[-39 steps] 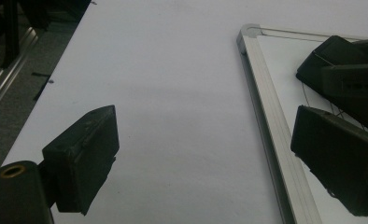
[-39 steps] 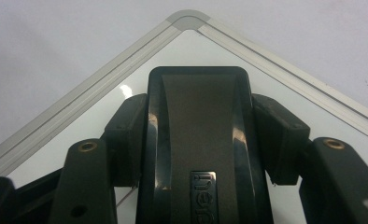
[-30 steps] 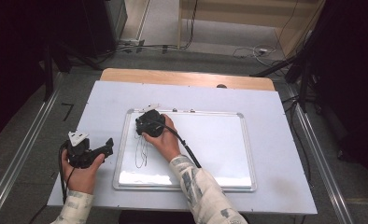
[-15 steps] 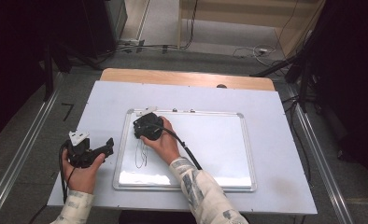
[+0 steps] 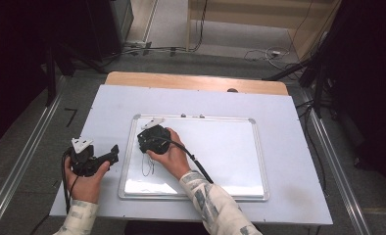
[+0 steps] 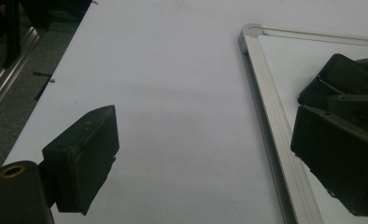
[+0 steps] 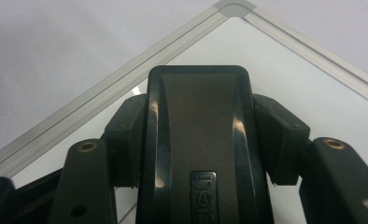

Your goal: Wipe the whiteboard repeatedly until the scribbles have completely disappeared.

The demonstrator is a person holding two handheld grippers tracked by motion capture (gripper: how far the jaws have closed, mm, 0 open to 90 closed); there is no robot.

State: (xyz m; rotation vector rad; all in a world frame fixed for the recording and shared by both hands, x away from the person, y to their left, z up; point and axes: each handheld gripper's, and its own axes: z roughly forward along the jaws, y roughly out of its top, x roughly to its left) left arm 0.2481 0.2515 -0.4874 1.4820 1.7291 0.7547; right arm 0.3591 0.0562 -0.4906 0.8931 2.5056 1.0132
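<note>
Jaws of the right gripper [image 7: 198, 140] are clamped on either flank of a black whiteboard eraser [image 7: 198, 135], which fills the space between them and runs away from the camera, its rounded far end aimed at the board's near-left top corner [image 7: 233, 7]. In the high view the right gripper [image 5: 152, 139] sits on the whiteboard [image 5: 220, 152] close to its left edge, at about ten o'clock on the board, with the eraser's long axis running roughly from four o'clock toward ten o'clock, nose to the top-left corner. Just behind it, toward six o'clock, thin black pen marks [image 5: 148, 166] remain on the white surface. My reading is that wiping is the step in hand and is not finished: the eraser lies beyond the scribble, so the next move calls for drawing it back toward six o'clock with its felt face kept flat and pressed down, sweeping across the lines without lifting an edge. The left gripper [image 5: 100, 159] rests off the board on the pale table [image 5: 108, 107], at about nine o'clock from the frame; its jaws stand wide apart with nothing between them, as the left gripper view shows, where the board's aluminium frame [image 6: 266, 107] runs past at the right.
</note>
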